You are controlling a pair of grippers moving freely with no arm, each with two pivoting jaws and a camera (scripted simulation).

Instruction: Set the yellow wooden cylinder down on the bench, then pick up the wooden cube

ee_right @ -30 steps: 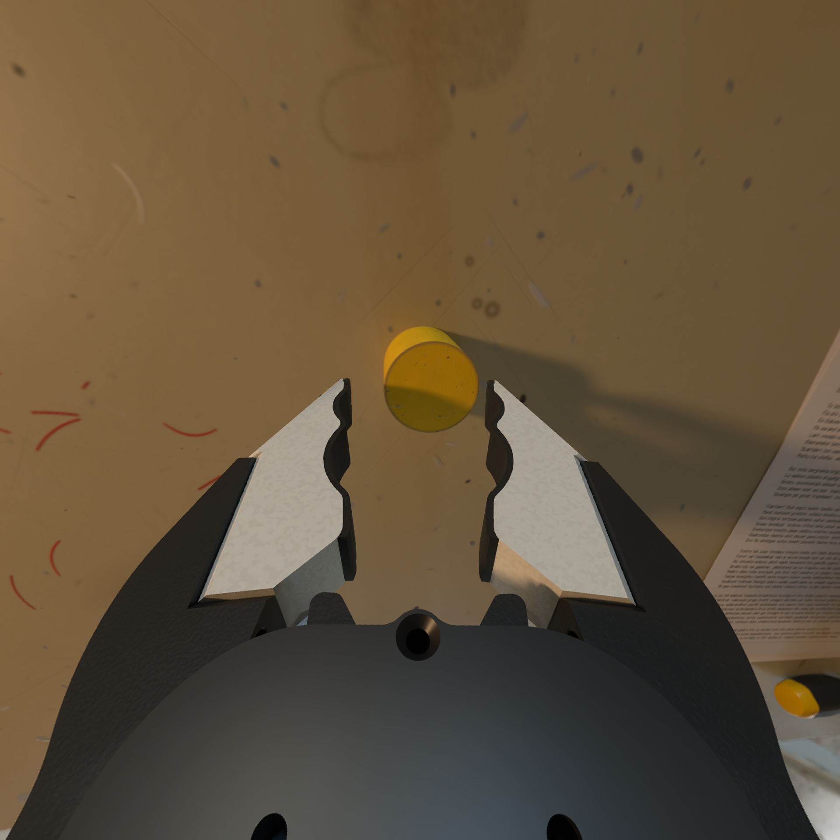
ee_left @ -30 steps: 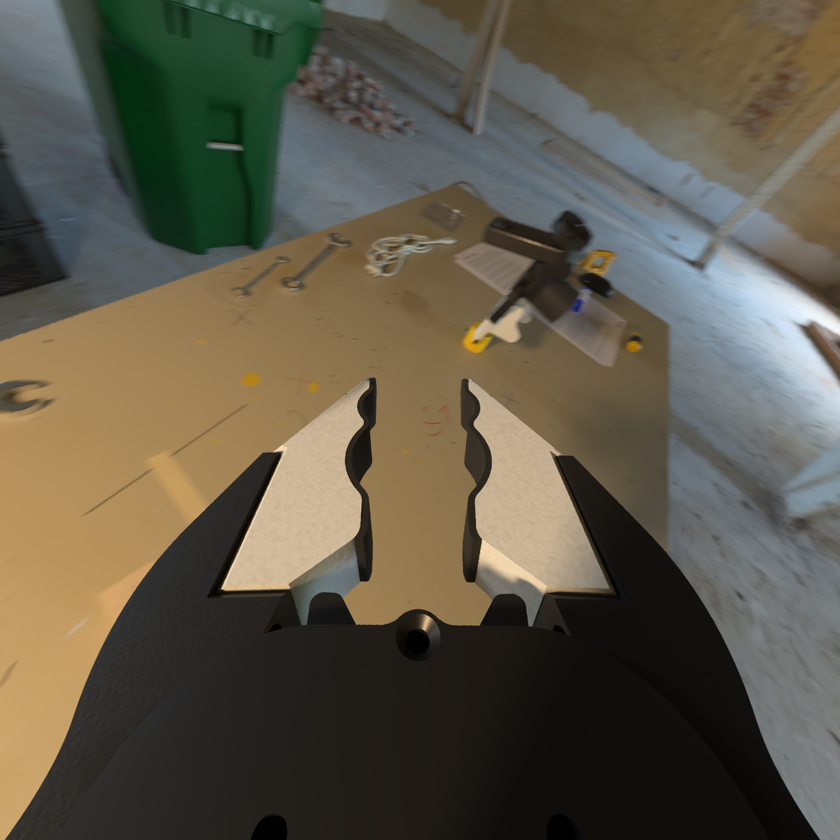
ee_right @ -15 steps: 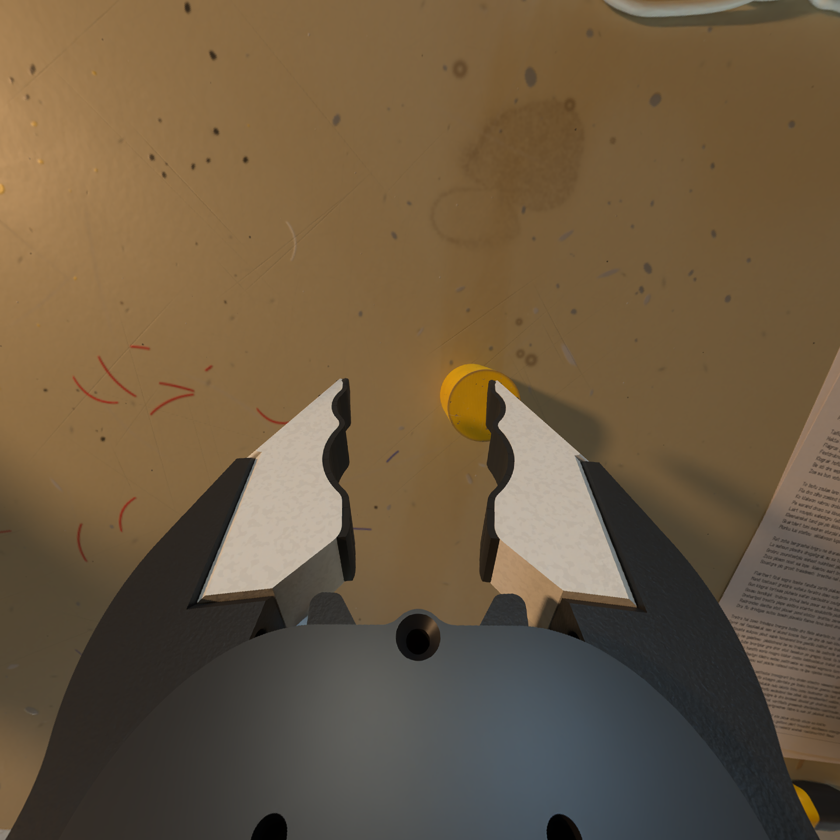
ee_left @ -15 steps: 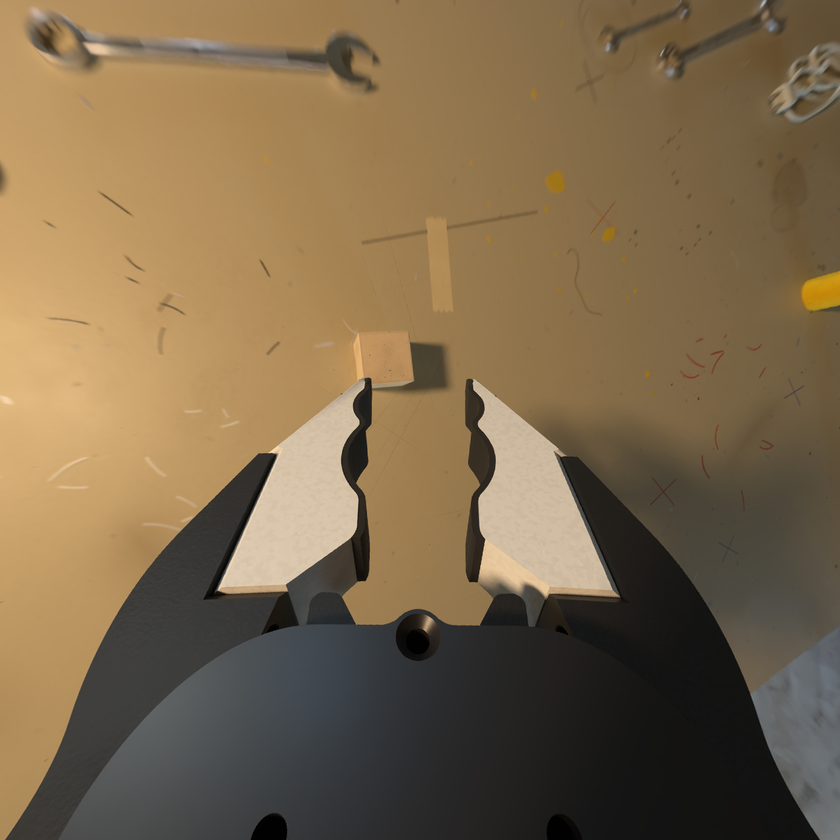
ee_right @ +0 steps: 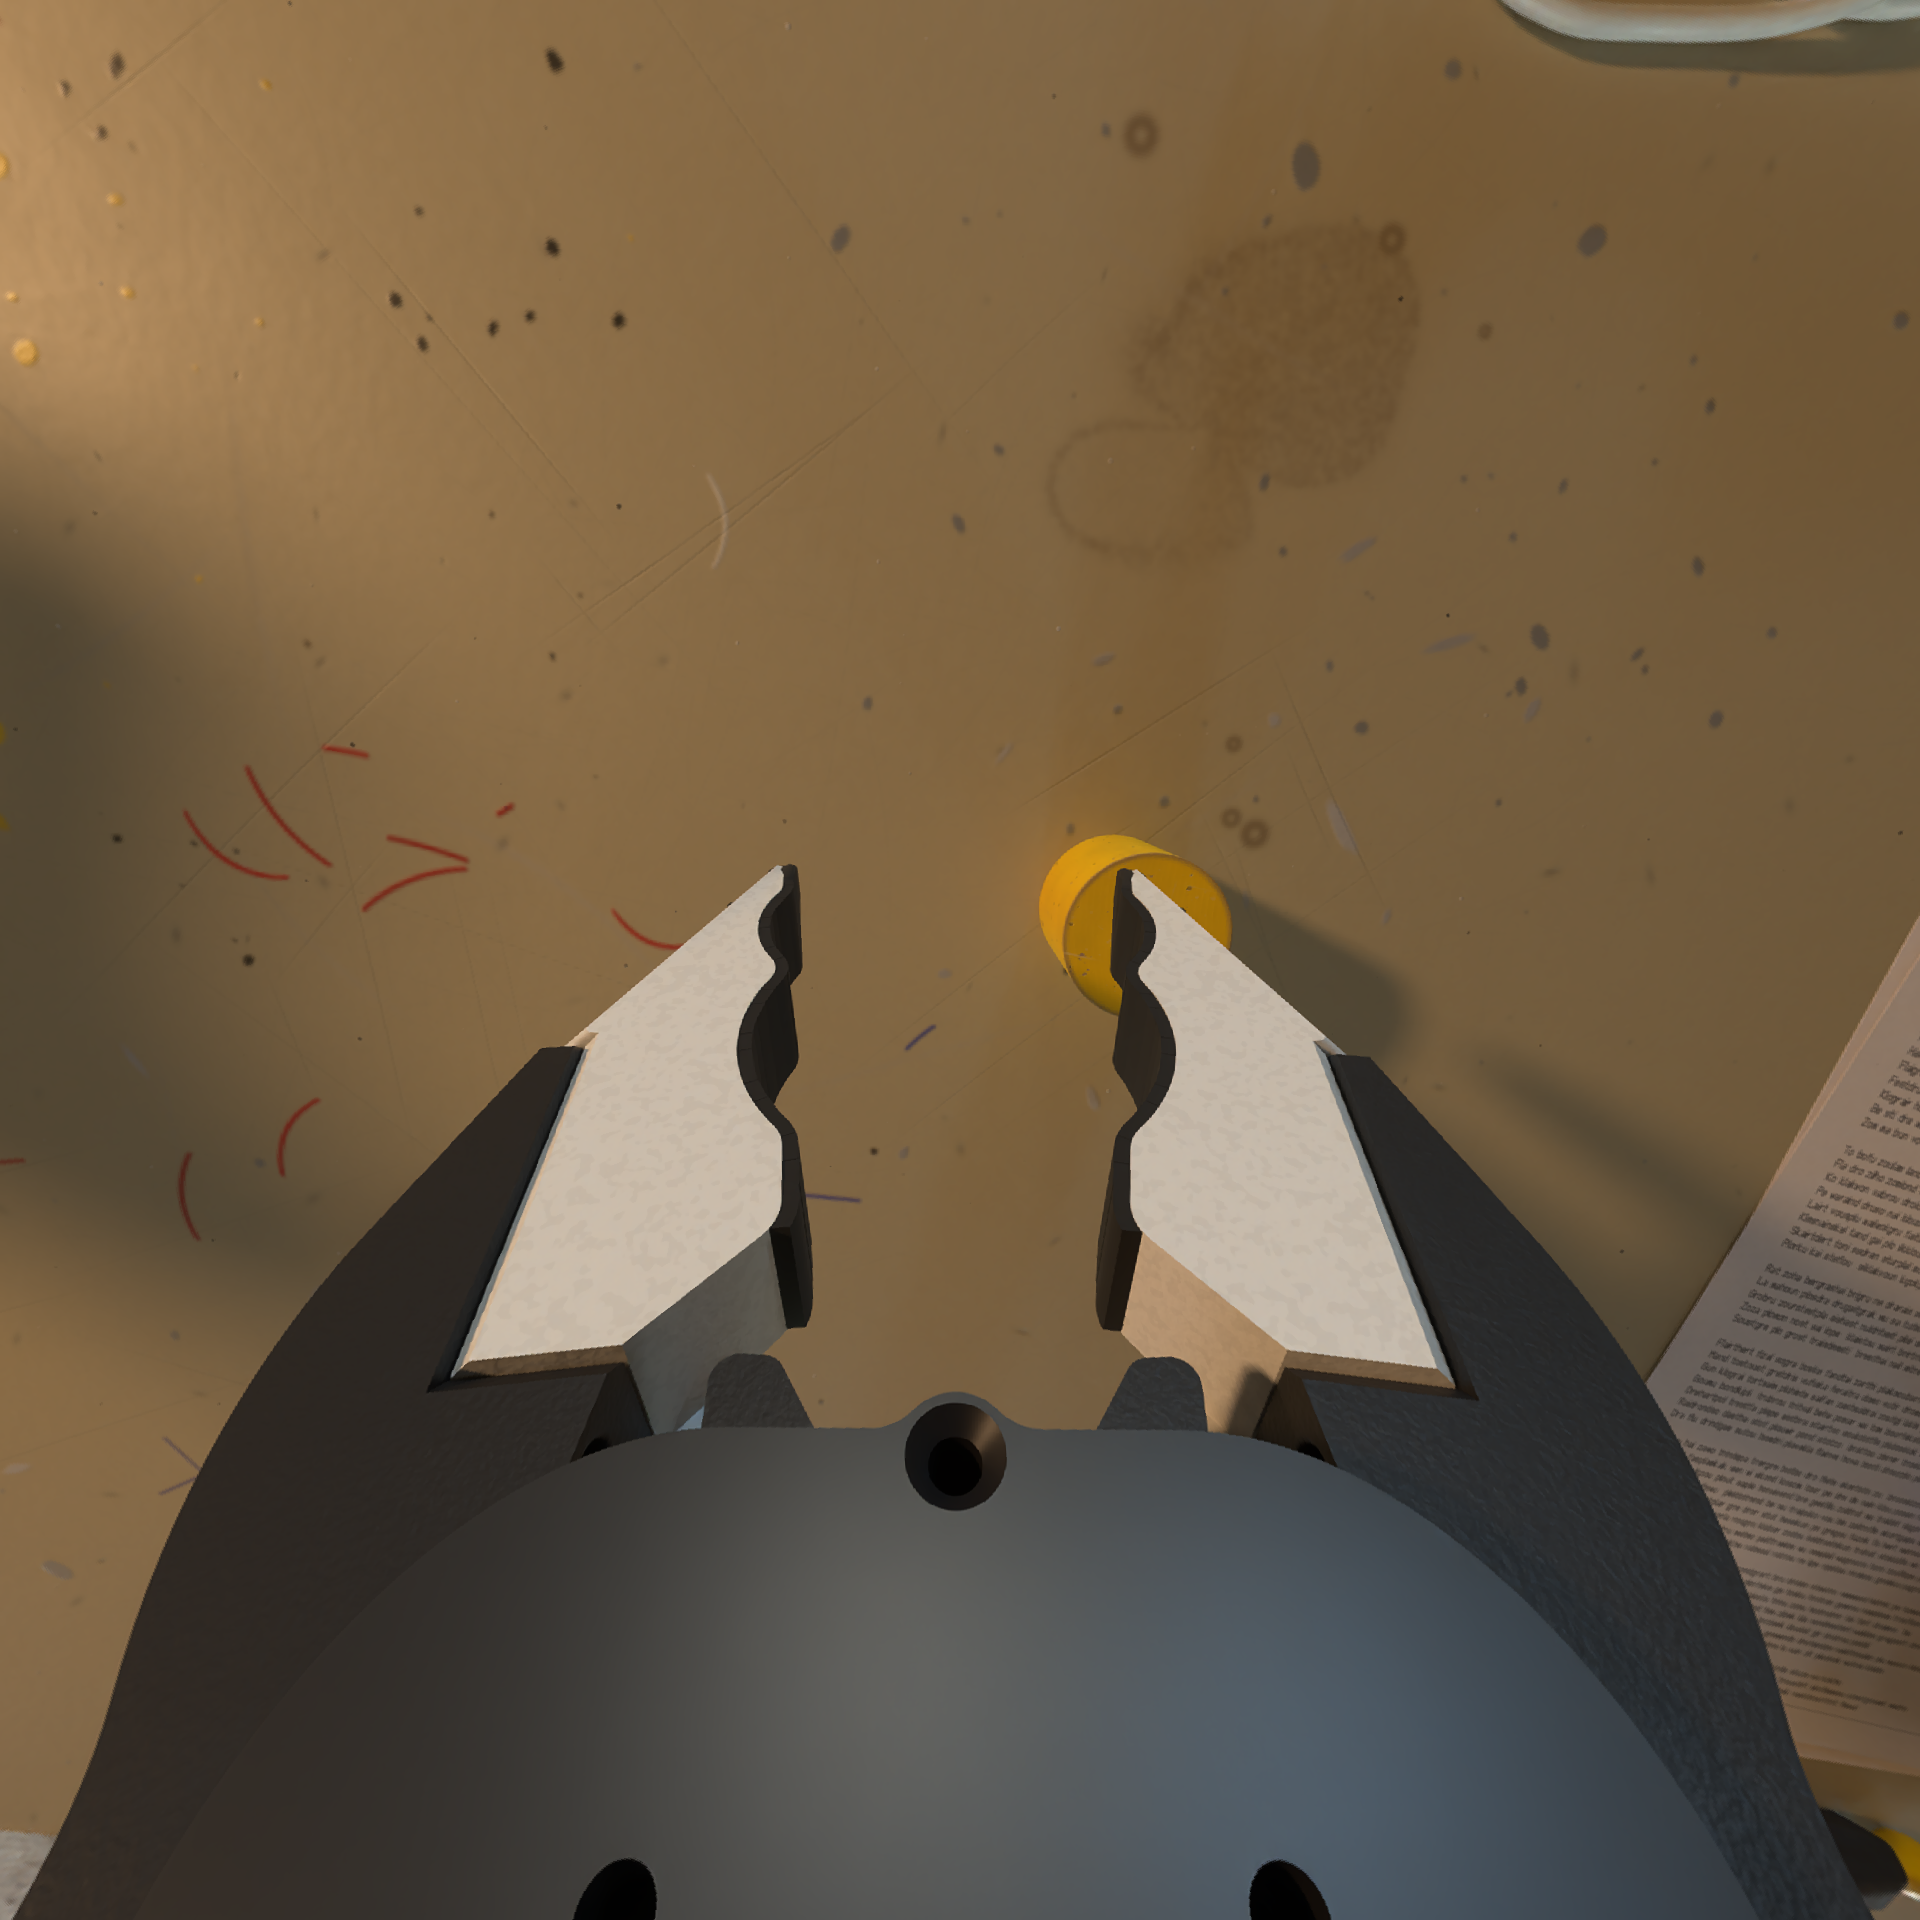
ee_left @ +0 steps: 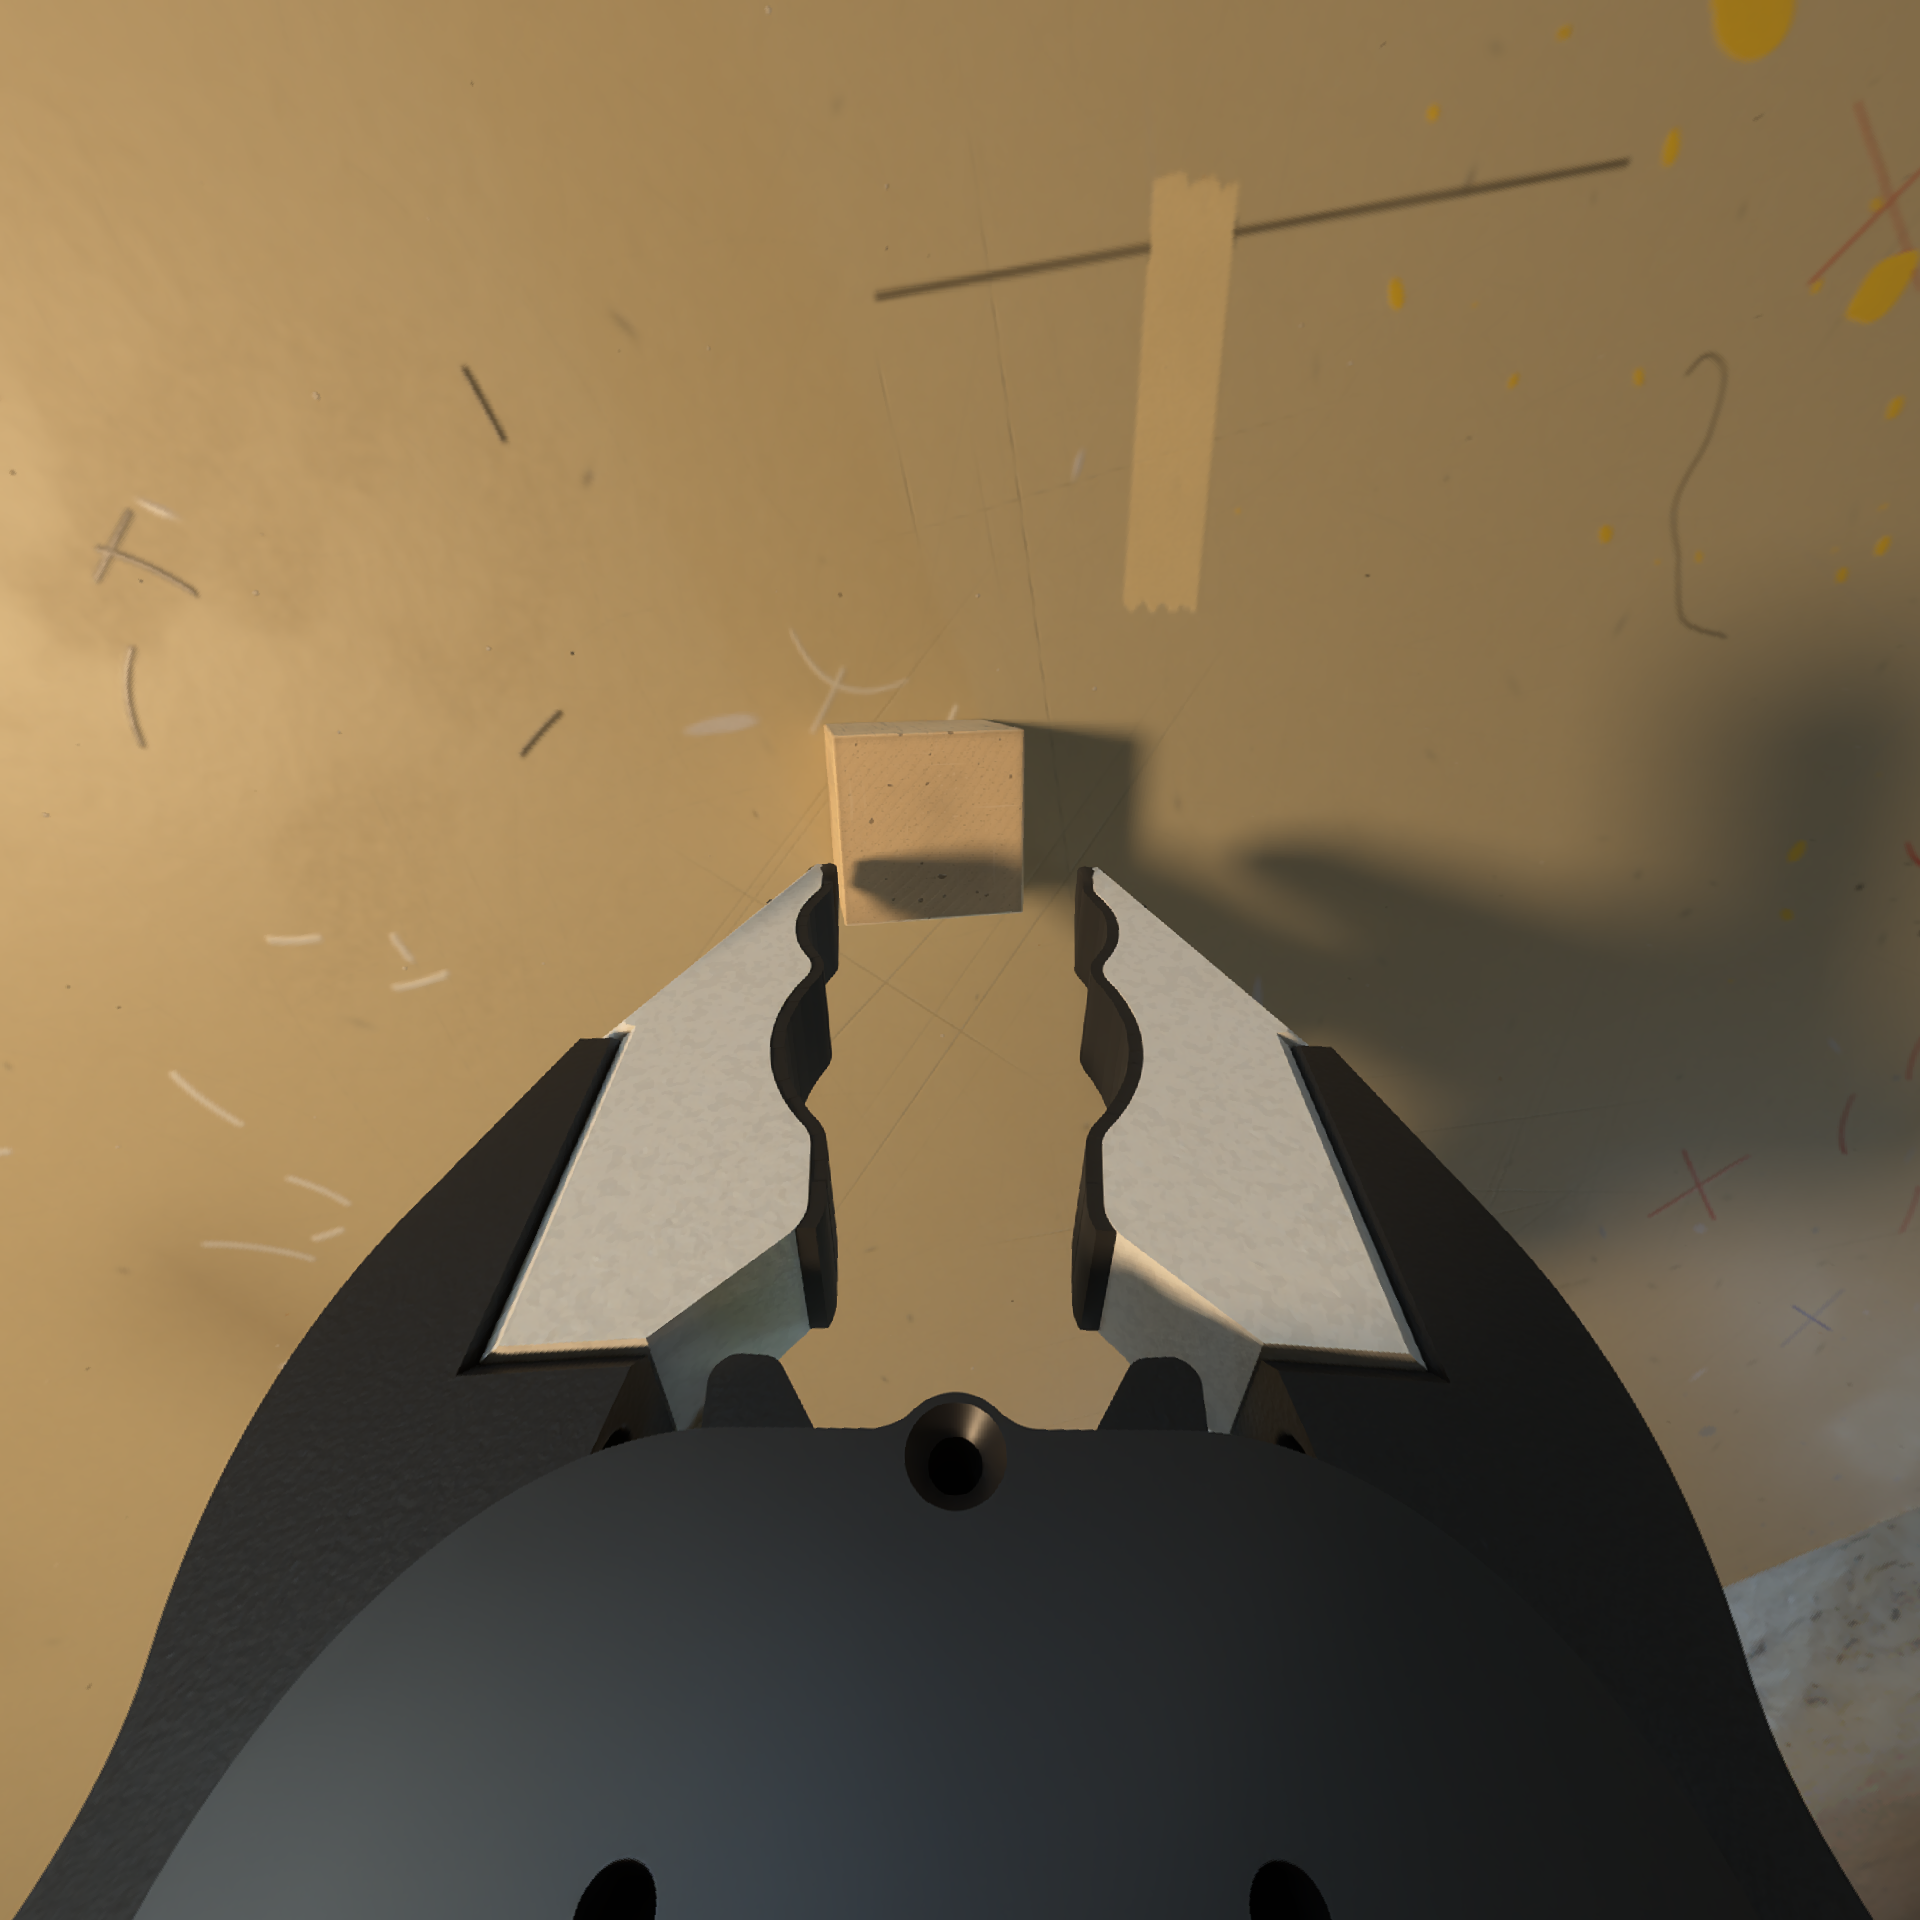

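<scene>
Both tongs are gaping empty; left tongs (ee_left: 954, 873) are hovering off-centre over the wooden cube (ee_left: 928, 821), so closing now is risking knocking it sideways.

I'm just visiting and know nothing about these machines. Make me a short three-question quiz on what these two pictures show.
1. True or false: the left claw grips the pale wooden cube.
2. The yellow wooden cylinder lies: A) on the brown bench, B) in the right claw, C) on the printed paper sheet.
3. Fill in: both claws are ____.

Key: 1 false; 2 A; 3 open.
</scene>
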